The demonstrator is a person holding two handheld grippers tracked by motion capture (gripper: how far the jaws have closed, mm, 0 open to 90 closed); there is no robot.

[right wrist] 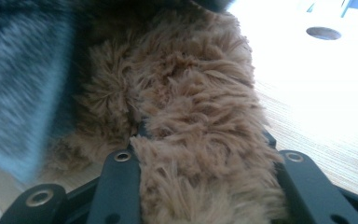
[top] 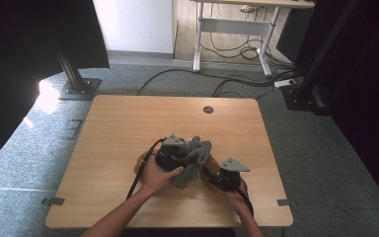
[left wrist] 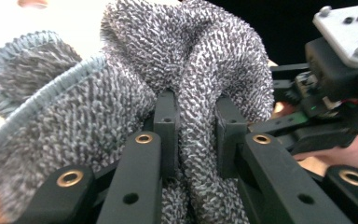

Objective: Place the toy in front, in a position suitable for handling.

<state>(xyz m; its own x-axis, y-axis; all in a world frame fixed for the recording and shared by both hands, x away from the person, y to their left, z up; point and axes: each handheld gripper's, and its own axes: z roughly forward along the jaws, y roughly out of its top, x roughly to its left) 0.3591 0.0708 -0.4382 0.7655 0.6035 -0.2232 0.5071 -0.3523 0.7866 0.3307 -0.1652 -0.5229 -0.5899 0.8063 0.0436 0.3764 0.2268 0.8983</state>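
Observation:
A grey knitted cloth [top: 193, 154] is bunched near the table's front middle, lying over a brown fluffy cloth [top: 143, 160]. My left gripper [top: 177, 153] is shut on a fold of the grey cloth [left wrist: 191, 126], pinched between its two black jaws. My right gripper [top: 212, 175] sits just right of the pile, with a thick wad of the brown fluffy cloth [right wrist: 200, 154] between its jaws. In the left gripper view the right gripper [left wrist: 335, 70] shows close by, beyond the grey cloth.
The wooden table [top: 128, 123] has a round cable hole [top: 208, 109] near its far edge. Black cables trail from both grippers toward the front edge. A desk frame [top: 237, 29] and floor cables lie beyond the table.

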